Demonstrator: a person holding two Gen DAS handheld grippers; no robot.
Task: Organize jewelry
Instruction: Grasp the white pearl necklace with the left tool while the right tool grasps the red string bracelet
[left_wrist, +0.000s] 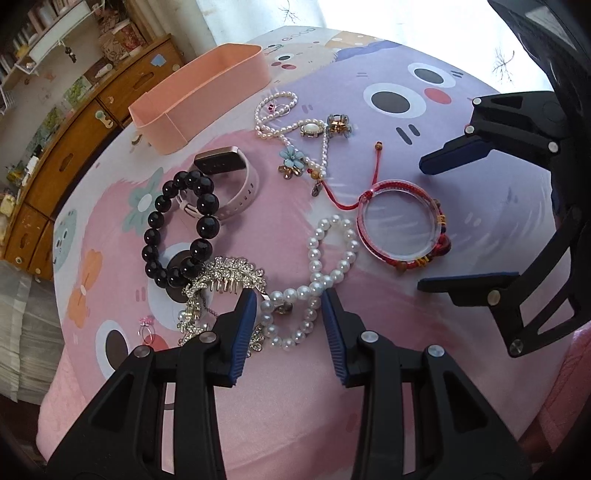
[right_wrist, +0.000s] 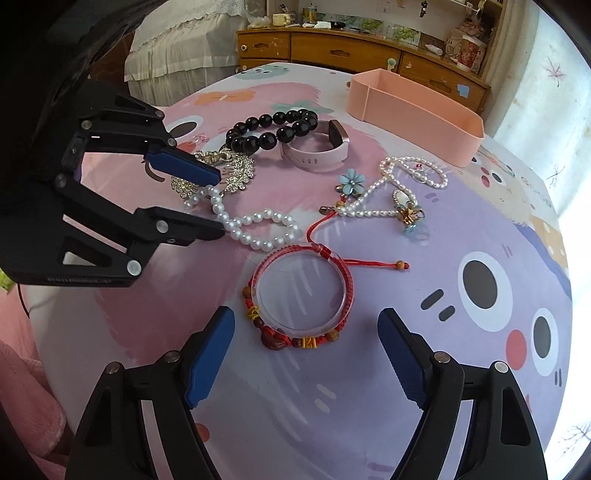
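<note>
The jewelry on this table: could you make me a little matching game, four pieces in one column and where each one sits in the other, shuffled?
Things:
1. pink tray
2. black bead bracelet
3. red cord bracelet
4. large pearl strand

Places:
A. between the left gripper's open fingers
B. in front of the right gripper
C. far edge of the table, nothing seen inside
D. leaning on the pink watch

Pairs: 1-C, 2-D, 3-B, 4-A

Glossy pearl strand (left_wrist: 325, 258); smooth matt plastic tray (right_wrist: 417, 114); printed cloth (right_wrist: 369, 369).
</note>
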